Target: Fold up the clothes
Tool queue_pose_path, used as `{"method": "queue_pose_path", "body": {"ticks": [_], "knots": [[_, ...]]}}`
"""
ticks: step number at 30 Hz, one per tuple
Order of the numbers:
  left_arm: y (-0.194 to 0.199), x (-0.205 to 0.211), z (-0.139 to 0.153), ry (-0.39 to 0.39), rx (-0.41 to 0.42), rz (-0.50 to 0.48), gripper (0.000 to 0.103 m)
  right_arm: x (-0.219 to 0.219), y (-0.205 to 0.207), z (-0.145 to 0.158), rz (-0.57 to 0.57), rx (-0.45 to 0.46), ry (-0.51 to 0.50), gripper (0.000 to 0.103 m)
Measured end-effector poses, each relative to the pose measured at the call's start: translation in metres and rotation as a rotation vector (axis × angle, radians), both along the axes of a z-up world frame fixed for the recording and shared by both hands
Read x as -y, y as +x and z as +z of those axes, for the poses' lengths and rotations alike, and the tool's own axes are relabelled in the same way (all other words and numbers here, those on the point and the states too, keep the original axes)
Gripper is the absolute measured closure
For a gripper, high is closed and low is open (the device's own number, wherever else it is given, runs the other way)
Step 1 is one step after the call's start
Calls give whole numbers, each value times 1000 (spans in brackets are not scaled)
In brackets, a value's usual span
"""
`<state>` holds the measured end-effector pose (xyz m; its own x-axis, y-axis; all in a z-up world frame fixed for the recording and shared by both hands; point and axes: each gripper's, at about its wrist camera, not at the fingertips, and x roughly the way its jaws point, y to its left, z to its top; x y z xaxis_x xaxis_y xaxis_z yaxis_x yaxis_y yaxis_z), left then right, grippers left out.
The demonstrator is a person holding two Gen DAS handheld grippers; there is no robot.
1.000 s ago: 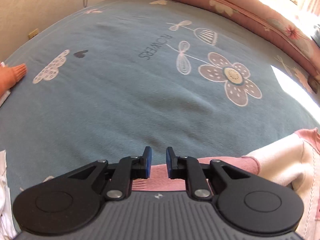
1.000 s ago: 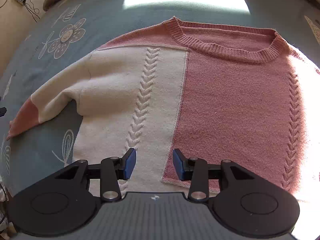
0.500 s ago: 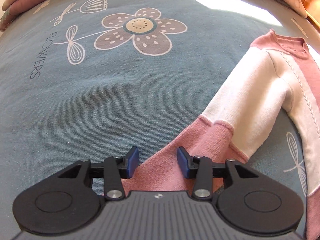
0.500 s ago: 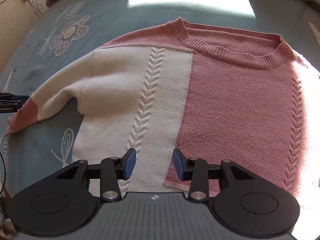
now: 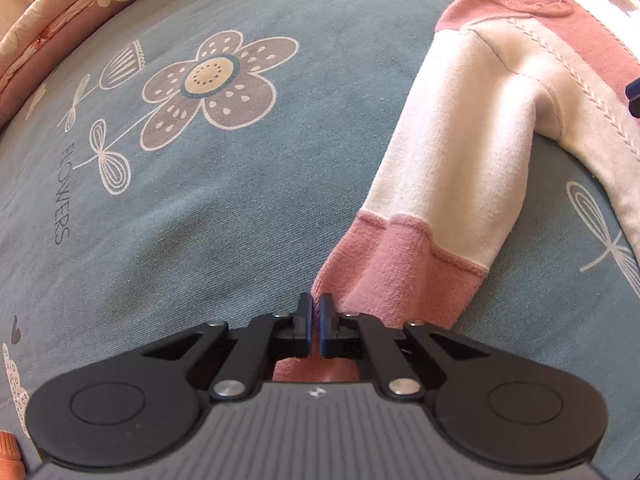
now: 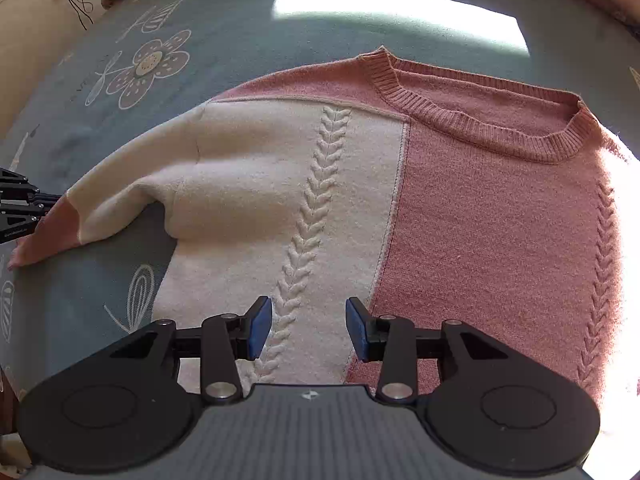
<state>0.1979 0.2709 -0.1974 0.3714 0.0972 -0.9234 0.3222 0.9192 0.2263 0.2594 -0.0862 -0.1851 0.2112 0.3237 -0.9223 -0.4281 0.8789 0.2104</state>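
Swinging round since a second ago, the left hand-held gripper point(image 5: 315, 322) has clamped on the sweater's point(image 6: 360, 208) pink cuff point(image 5: 400, 276). Right hand-held gripper point(image 6: 308, 330) hovers apart over the sweater spread on the bed point(image 5: 240, 200). Only the cuff's edge looks pinched, so lifting could slip it free.

The left gripper point(image 5: 315, 322) is pointed steeply down, its jaws pinched shut on the cuff point(image 5: 384, 276). The right gripper point(image 6: 308, 330) is held angled down, jaws parted, nothing gripped between them.
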Motion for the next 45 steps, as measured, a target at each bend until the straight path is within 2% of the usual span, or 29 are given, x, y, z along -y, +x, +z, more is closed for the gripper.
{"method": "queue_pose_path", "body": {"ticks": [2,4,7,10,13,16,20,25,28,29,31,32,38,42,44,45], "knots": [[3,-5,9,38,63,46,102,1,1,1,-4,4,-2,58],[12,-12,19,42,114,96,102,3,1,2,-5,9,-7,58],[26,-17,23,72,155,106,101,4,1,0,-13,11,-13,58],[32,-22,12,75,108,133,99,4,0,-1,-24,5,-7,58],[37,-34,-2,114,59,219,94,1,-2,1,-16,6,-1,58],[35,-48,14,17,96,317,94,0,-2,5,-1,21,1,58],[53,-27,40,-160,163,211,93,5,0,4,-22,22,5,58],[103,30,40,-386,177,44,81,9,-1,1,-63,13,31,58],[124,61,30,-477,170,-47,75,13,-5,0,-72,13,40,58],[130,67,24,-487,149,-60,70,16,-7,0,-78,12,45,58],[142,78,13,-505,108,-84,70,22,-10,0,-92,9,56,58],[147,83,7,-504,94,-98,69,26,-11,-1,-103,8,61,58],[153,99,-12,-379,43,-145,64,51,-18,-9,-190,-9,80,57],[146,118,-14,-263,35,-191,63,59,-23,-15,-214,-21,84,57],[142,127,-13,-214,36,-208,67,60,-25,-16,-215,-21,86,57],[139,133,-11,-196,37,-223,78,60,-25,-16,-214,-20,87,57]]}}
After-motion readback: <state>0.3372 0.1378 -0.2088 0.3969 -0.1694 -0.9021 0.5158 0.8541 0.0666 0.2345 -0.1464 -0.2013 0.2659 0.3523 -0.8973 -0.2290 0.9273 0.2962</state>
